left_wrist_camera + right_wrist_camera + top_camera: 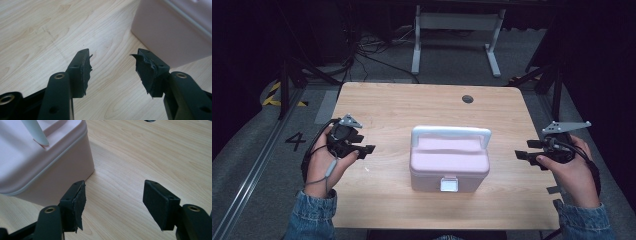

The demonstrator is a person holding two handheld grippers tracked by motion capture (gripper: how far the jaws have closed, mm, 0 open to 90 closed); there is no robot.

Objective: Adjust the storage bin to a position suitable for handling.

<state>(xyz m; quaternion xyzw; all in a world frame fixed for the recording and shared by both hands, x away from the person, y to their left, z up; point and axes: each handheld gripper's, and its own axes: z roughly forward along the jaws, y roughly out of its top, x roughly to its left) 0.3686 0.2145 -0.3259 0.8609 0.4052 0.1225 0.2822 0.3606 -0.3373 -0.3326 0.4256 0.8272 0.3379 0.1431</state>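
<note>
— High view had the pink box [449, 167] sitting near the middle of the wooden table [387, 100], a bit toward the person's edge. Its lid was down, the white handle [451, 133] lay across the top, and a white latch [449, 184] faced the person.

— And the grippers?

— One on each side of it, both well apart from the box. The left gripper [368, 149] was held over the table's left part, jaws pointing toward the box. The right gripper [524, 156] was at the table's right edge, also aimed inward.

— Were the jaws holding anything?

— No. In the left gripper view the left gripper [111, 67] had its jaws spread, bare wood between them, and the box's pink wall [172, 35] sat ahead to the upper right. The pads [86, 71] looked ragged at the edges.

— Same on the other side?

— Right gripper view showed the right gripper [113, 200] parted wide, nothing but table between the jaws. The box's corner [50, 162] stood just beyond its left jaw; whether they touched I couldn't tell.

— Anything else on the table?

— A round hole [467, 99] near the far edge.
</note>
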